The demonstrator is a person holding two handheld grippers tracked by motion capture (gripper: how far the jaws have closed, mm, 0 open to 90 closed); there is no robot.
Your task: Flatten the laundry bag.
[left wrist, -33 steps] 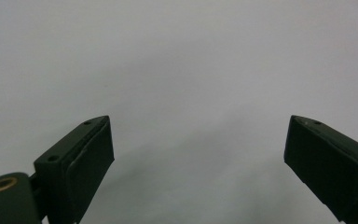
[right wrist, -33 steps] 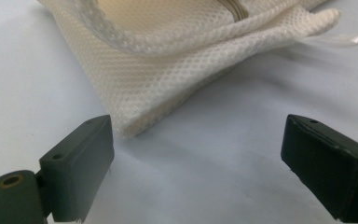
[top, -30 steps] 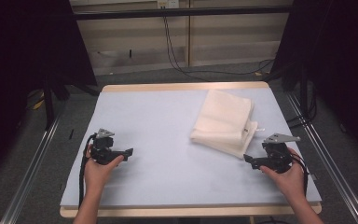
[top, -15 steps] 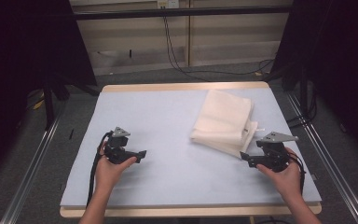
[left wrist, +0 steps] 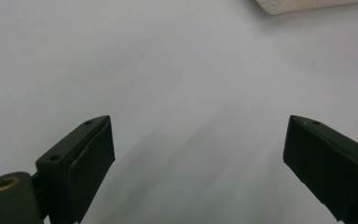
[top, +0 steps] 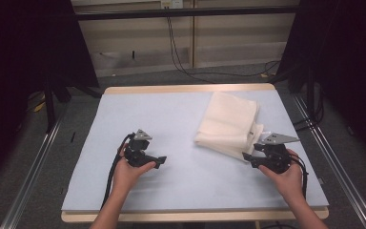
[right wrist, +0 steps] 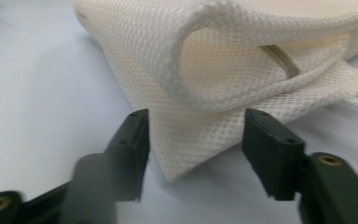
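A folded cream mesh cloth point(top: 231, 123) lies on the right half of the pale blue table mat point(top: 171, 119). My right gripper point(top: 246, 156) sits at the cloth's near corner, open, and in the right gripper view that corner of the cloth point(right wrist: 186, 161) lies between the jaws of the right gripper point(right wrist: 193, 149), untouched by either. My left gripper point(top: 162, 161) hovers over bare mat at the left middle, pointing right. Its jaws stand wide apart in the left gripper view, the left gripper point(left wrist: 198, 154) open with nothing between them. A cloth edge point(left wrist: 307, 4) shows at the top.
The table's wooden rim point(top: 186, 88) runs along the far edge. Metal rails point(top: 33, 167) flank both sides of the table. Cables point(top: 181, 52) hang over the floor behind. Bare mat lies between the two grippers.
My left gripper has moved right and slightly forward over the mat, toward the cloth. The right gripper has edged a little closer to the cloth's near corner.
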